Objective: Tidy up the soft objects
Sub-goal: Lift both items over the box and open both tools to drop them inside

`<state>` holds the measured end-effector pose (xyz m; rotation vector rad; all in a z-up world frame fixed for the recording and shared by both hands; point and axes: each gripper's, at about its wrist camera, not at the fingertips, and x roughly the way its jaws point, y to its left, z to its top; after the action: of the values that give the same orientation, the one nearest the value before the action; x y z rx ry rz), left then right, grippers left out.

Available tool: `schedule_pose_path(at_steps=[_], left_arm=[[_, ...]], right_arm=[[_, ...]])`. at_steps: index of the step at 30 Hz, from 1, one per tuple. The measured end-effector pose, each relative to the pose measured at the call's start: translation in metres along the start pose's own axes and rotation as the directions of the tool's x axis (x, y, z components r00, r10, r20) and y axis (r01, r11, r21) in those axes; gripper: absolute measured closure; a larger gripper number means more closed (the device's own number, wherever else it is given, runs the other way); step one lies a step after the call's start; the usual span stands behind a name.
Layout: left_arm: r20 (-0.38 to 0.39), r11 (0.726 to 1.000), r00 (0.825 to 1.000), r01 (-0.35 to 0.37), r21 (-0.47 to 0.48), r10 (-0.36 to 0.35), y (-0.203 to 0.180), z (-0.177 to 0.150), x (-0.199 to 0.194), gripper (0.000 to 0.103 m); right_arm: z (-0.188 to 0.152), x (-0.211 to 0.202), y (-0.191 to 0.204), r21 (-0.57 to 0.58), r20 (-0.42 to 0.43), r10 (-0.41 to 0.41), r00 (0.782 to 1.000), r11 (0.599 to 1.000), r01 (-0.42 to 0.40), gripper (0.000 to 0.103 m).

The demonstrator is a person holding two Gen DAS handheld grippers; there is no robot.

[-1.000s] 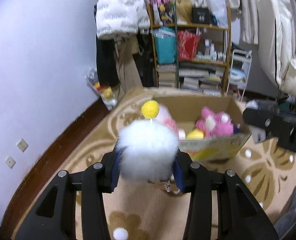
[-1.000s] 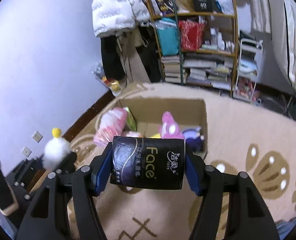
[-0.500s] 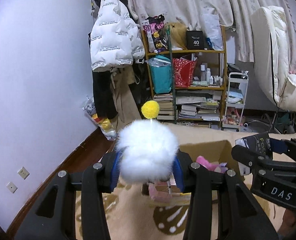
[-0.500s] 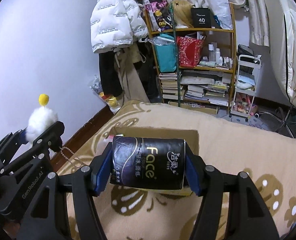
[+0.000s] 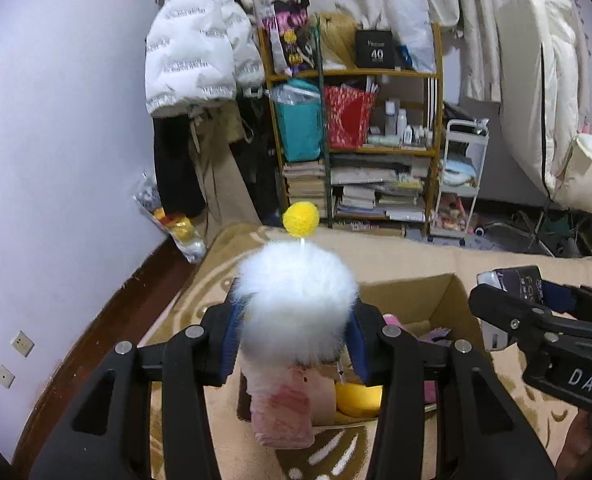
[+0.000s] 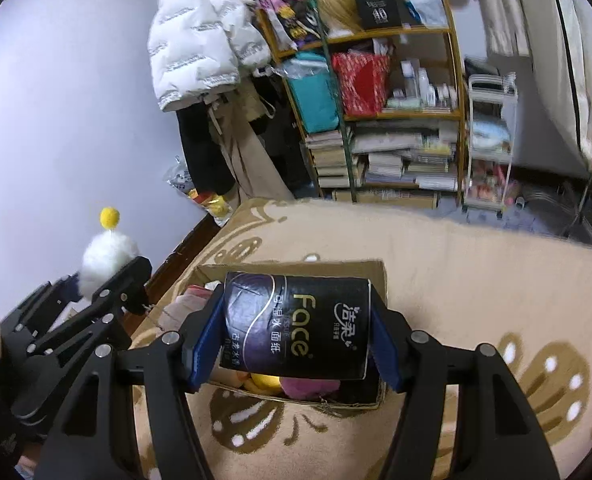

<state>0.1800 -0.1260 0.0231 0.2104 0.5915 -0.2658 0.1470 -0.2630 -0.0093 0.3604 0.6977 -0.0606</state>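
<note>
Jaws around pompom (image 5: 296, 312) (tissue pack (image 6: 294, 326) likewise)

A tan carpet (image 6: 476, 280) with brown flower shapes covers the floor. An open cardboard box (image 6: 378, 276) of soft toys sits on it. Dark wood floor (image 5: 96, 344) runs beside the carpet's left edge.

Both black plastic grippers have blue-padded jaws and silver screws; the right gripper (image 5: 544, 312) bears white "DAS" lettering.
</note>
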Motion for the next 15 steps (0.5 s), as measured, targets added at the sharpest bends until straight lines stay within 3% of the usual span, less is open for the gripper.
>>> schedule_pose_path(at_steps=[10, 15], left_arm=[[-0.088, 1.000, 0.996, -0.001, -0.010, 0.000, -0.008, -0.019, 0.039, 0.057], [-0.100, 1.000, 0.995, -0.014, -0.026, 0.011, -0.006, -0.024, 0.048, 0.045]], right_arm=[[-0.017, 0.047, -0.024, 0.095, -0.103, 0.039, 0.994, 0.995, -0.029, 0.035], [-0.019, 0.057, -0.027, 0.097, -0.122, 0.026, 0.992, 0.995, -0.014, 0.034]])
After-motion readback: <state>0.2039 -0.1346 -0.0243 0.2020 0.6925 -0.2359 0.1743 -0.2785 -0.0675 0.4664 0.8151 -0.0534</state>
